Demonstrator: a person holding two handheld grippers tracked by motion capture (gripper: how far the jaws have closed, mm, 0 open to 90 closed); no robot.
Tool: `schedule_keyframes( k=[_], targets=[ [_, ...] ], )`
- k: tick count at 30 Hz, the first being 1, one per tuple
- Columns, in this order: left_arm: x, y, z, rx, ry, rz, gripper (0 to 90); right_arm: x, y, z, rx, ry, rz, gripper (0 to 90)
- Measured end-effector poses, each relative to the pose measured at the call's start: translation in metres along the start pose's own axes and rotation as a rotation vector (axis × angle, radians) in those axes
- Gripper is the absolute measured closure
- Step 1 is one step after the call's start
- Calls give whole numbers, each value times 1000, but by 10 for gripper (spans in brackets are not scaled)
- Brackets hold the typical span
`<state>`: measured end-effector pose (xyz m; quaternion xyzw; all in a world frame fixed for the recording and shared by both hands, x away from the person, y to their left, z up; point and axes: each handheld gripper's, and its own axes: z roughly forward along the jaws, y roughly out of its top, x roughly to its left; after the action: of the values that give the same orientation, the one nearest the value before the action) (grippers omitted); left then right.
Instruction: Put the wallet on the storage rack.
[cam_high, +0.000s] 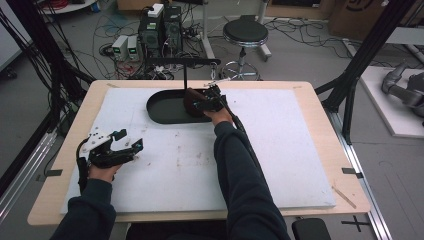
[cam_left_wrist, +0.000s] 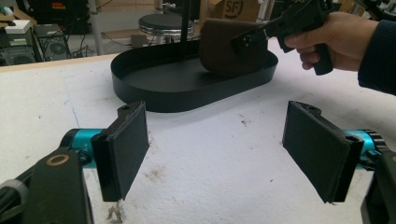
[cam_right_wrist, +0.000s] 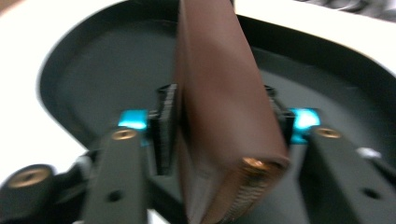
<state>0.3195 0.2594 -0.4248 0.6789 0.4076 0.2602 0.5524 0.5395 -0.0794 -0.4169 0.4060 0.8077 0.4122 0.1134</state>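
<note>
The right hand-held gripper (cam_high: 206, 101) has the brown pouch (cam_left_wrist: 229, 46) between half-open jaws over the far black tray (cam_high: 162, 112); letting go is left. The left hand-held gripper (cam_high: 127, 141) waits wide open, empty.

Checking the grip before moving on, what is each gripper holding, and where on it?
The right gripper has the brown pouch between its fingers near the zipper end; actual pressing cannot be told. The left gripper holds nothing.

We see even, soft indoor light from above, with only faint shadows on the white table (cam_high: 280, 150). The high view is slightly soft, the left gripper view sharp. In the right gripper view, the brown pouch (cam_right_wrist: 219, 107) and tray (cam_right_wrist: 93, 79) are blurred.
</note>
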Motion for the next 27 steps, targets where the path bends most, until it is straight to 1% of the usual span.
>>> schedule_keyframes(
  k=[1,2,3,5,6,8,9,10,11,12,14,15,16,17,18,19,20,21,22,23,24,25,26,27],
  targets=[
    [0,0,0,-2,1,-1,225,0,0,-1,5,-29,-17,459],
    [0,0,0,-2,1,-1,226,0,0,-1,5,-29,-17,459],
    [0,0,1,-2,3,-2,225,-1,2,-6,16,-94,-49,386],
    [0,0,1,-2,4,-4,225,-3,3,-12,30,-150,-81,367],
    [0,0,1,-2,4,-4,225,-3,3,-12,30,-150,-81,367],
    [0,0,1,-1,3,-1,225,-5,4,-19,36,-175,-91,358],
    [0,0,2,-2,2,-3,225,-7,6,-28,39,-176,-102,358],
    [0,0,2,-1,2,-2,225,-7,7,-32,36,-173,-106,358],
    [0,0,2,-1,2,-2,226,-7,7,-32,36,-173,-106,358],
    [0,0,2,-2,0,-3,226,-7,7,-38,32,-160,-109,358],
    [0,0,2,-7,-2,-7,225,-6,5,-51,7,-126,-144,357],
    [0,0,2,-10,-5,-10,222,-4,0,-68,-12,-100,-179,335],
    [0,0,2,-16,-6,-14,213,-4,-4,-77,-28,-81,-194,331],
    [0,0,2,-18,-8,-19,213,-4,-4,-77,-28,-81,-194,331],
    [1,0,2,-22,-8,-25,204,-4,-8,-86,-30,-73,-201,309],
    [1,0,2,-26,-12,-26,197,-5,-17,-108,-42,-59,-213,284],
    [1,1,2,-35,-11,-25,193,-6,-21,-115,-59,-51,-215,284],
    [1,1,2,-35,-11,-25,187,-7,-25,-124,-51,-46,-203,262],
    [0,2,1,-56,-20,-18,180,-8,-29,-132,-24,-45,-195,230],
    [0,2,1,-63,-26,-15,180,-10,-35,-140,-33,-45,-192,230],
    [0,2,1,-63,-26,-15,180,-10,-35,-140,-33,-45,-192,230],
    [0,3,1,-62,-29,-15,180,-11,-42,-148,-59,-40,-195,243],
    [0,3,1,-58,-31,-16,180,-12,-49,-154,-52,-41,-194,240],
    [-1,3,2,-51,-35,-12,180,-15,-64,-164,-54,-50,-199,233]
  ],
)
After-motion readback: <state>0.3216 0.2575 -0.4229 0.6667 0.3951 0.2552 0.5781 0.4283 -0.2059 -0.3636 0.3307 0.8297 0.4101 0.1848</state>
